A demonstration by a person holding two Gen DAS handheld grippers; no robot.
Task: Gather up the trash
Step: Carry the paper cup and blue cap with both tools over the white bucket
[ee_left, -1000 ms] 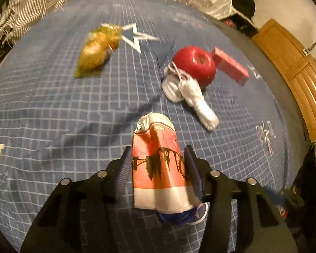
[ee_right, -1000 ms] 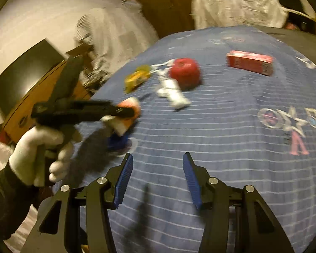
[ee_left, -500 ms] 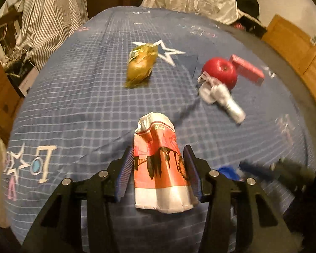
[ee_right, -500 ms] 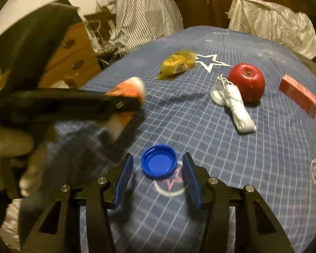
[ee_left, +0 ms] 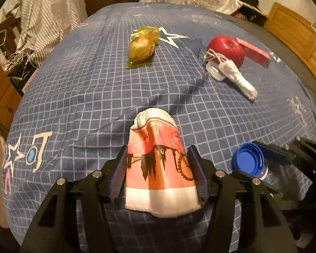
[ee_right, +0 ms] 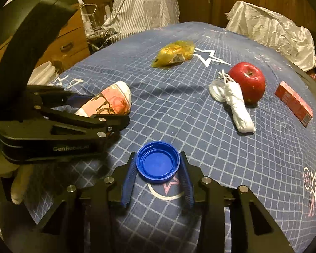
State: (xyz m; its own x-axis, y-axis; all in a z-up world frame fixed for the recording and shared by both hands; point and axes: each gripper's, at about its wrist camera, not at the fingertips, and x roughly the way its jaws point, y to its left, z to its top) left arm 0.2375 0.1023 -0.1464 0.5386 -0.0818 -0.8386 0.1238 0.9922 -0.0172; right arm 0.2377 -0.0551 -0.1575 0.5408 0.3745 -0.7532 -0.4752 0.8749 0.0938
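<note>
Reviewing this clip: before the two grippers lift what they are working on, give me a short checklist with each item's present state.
1. Crushed paper cup sits between the left gripper pads: ok, though the jaws are opening, so the grip may be loosening.
2. Blue bottle cap centred between the right gripper pads: ok; the jaws are closing on it.
3. Right pads firmly pressing the cap: cannot tell.
4. The two grippers clear of each other: ok, they are close but apart.
5. Remaining trash in view: ok; yellow wrapper and white tied bag lie on the blue bedspread.
6. Red apple touching the white bag: ok to note; it is not trash.
</note>
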